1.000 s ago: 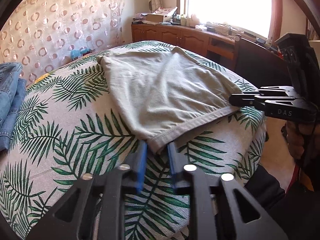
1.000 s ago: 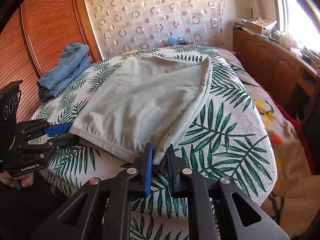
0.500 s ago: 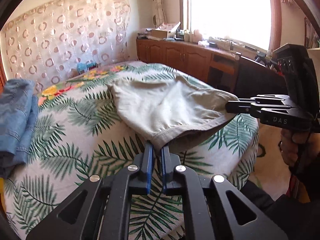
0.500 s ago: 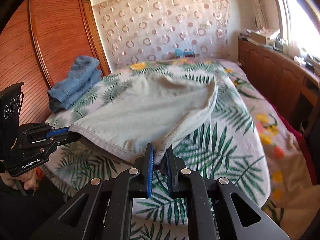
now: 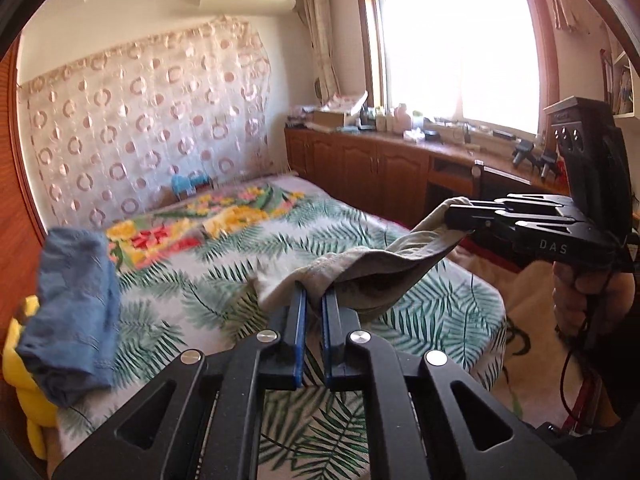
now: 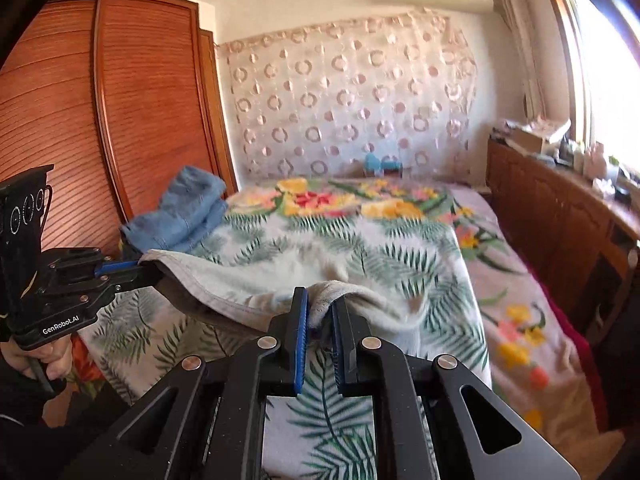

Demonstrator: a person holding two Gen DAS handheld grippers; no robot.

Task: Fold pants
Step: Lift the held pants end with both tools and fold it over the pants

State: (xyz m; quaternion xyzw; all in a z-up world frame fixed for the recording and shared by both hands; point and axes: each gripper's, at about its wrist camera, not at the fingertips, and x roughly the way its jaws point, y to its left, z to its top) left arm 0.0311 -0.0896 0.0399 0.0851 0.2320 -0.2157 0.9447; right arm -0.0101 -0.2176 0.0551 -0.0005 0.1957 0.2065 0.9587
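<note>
- Blue folded denim garment (image 5: 76,312) sits at 9 o'clock in your left wrist view, on the bed edge, over something yellow (image 5: 24,376). Well apart from the work.
- Bed cover, white fabric with green palm-leaf print (image 5: 192,280), fills the middle; flower-print blanket (image 5: 192,224) beyond it toward 11 o'clock.
- Your left gripper (image 5: 314,300), black frame with blue pads, has its jaws pressed together on one end of the near hem of the grey-beige cotton pants (image 5: 372,264). Pinch point sits dead centre of that view.
- The pants hem hangs clear of the bed cover, stretched from centre out to 3 o'clock, where your right gripper (image 5: 452,214) clamps the other end. Underside of the cloth is in shadow.
- Your right hand (image 5: 588,300) wraps that gripper's handle at 4 o'clock.
- Right wrist view: left gripper (image 6: 150,270) at 9 o'clock, shut on the hem, your left hand (image 6: 40,354) under it at 8 o'clock.
- The pants (image 6: 248,280) span from 9 o'clock to centre; the far part trails on the bed cover (image 6: 400,240), blurred.
- Right gripper (image 6: 320,300) at centre, jaws pinching a bunched fold of the hem; a narrow gap shows behind the cloth.
- Wooden cabinet run (image 6: 560,216) at 3 o'clock, slatted wooden wardrobe (image 6: 120,100) at 10 o'clock.
</note>
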